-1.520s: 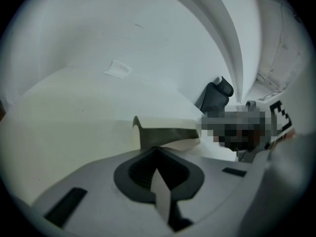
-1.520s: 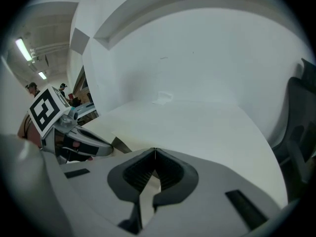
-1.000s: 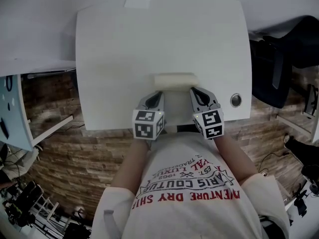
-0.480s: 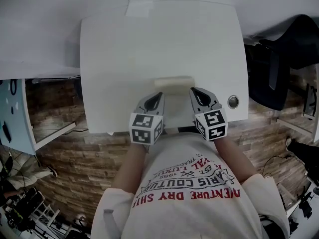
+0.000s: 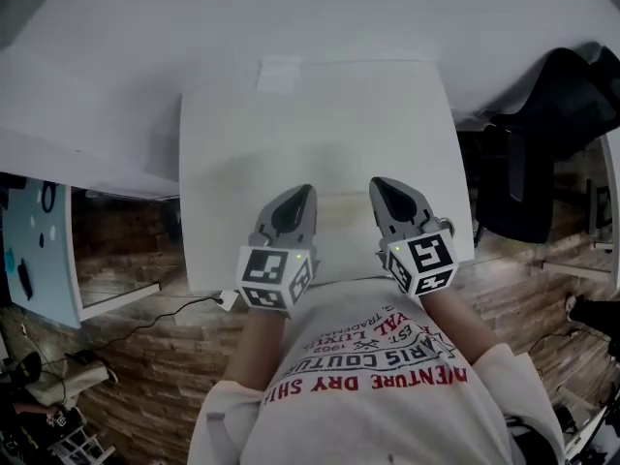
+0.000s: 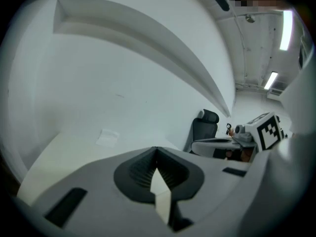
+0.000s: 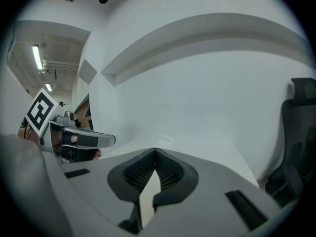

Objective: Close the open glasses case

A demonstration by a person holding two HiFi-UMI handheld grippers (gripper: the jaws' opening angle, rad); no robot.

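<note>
There is one white table (image 5: 223, 163) with two grippers held just above its near edge, side by side, each carrying one marker cube. The left gripper (image 5: 302, 194) has its jaws brought together: in its own view the ribbed pads (image 6: 140, 169) meet at the tips, and only bare tabletop shows through the narrow slit below them. The right gripper (image 5: 380, 184) is the same, tips touching and nothing caught between its pads (image 7: 170, 172).

From the head view, the one glasses case (image 5: 341, 211) is only a faint cream patch on the table between the two grippers. It is too washed out against the white surface to tell whether its lid is up or down. Neither gripper view shows it.

One small pale slip of paper (image 5: 278, 76) lies flat at the far edge of the table, well apart from the grippers. One black office chair (image 5: 542, 134) stands off the table's right side, and one light blue panel (image 5: 39, 250) stands to its left over the wood-patterned floor (image 5: 126, 356).
</note>
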